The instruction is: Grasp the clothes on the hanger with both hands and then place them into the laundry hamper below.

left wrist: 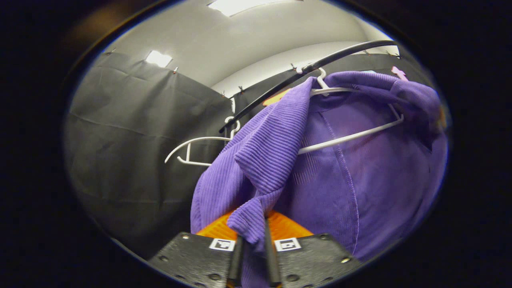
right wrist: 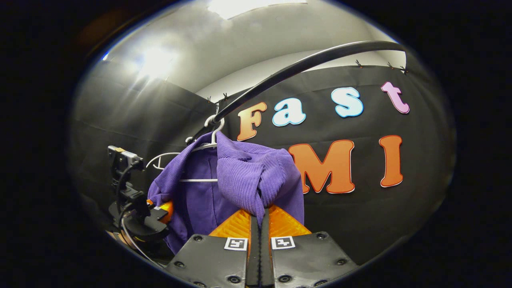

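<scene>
Black-draped booth, ribbed purple garment (left wrist: 264,160) on hanger (left wrist: 352,136)

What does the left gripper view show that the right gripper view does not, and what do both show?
Left gripper view alone: the left tool from behind, shut on a fold of the purple garment, and the hanger's lower bar up close.

Right gripper view alone: the right tool shut on another fold, and the left tool's body with its cable beside the garment.

Shared: the garment on its white hanger, a second bare hanger and the black rail.
</scene>
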Demonstrator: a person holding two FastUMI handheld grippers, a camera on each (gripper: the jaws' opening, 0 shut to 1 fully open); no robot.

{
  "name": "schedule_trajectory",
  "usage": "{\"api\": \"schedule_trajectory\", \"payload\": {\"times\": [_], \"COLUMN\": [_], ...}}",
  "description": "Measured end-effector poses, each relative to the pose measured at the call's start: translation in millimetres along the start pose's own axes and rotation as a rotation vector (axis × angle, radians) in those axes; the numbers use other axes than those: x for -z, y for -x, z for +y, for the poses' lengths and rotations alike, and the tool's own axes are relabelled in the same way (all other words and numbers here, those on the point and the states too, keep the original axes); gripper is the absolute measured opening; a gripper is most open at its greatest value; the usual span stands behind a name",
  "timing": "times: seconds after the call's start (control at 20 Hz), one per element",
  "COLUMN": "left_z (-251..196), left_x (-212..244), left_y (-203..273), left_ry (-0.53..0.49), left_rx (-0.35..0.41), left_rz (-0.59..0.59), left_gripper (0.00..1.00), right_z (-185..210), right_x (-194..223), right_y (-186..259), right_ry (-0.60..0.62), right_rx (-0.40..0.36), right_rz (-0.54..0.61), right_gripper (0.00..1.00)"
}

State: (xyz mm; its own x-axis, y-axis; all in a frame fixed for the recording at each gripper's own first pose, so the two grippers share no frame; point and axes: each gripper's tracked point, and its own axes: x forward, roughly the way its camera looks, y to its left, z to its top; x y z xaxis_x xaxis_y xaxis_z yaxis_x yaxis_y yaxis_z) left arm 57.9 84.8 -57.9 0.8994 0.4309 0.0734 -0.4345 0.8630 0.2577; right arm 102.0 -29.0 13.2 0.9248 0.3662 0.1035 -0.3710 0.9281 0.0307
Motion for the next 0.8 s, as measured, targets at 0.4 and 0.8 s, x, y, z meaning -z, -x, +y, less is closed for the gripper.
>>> {"api": "schedule_trajectory", "payload": {"times": [0.4,0.8], "left_z": [73,139], "left_x": [-65,-127], "left_y": [7,-46], "left_ry": [-0.009,0.025], "left_rx": [-0.033,-0.110], "left_rz": [-0.062,-0.127], "left_gripper": [0.05,0.06], "right_z": [-13,-12], "right_x": [-25,-40], "right_y": [5,1], "right_ry": [0.020,0.044], "right_rx": [0.079,0.100], "right_rz": [-0.089,-0.120], "right_gripper": [0.08,0.08]}}
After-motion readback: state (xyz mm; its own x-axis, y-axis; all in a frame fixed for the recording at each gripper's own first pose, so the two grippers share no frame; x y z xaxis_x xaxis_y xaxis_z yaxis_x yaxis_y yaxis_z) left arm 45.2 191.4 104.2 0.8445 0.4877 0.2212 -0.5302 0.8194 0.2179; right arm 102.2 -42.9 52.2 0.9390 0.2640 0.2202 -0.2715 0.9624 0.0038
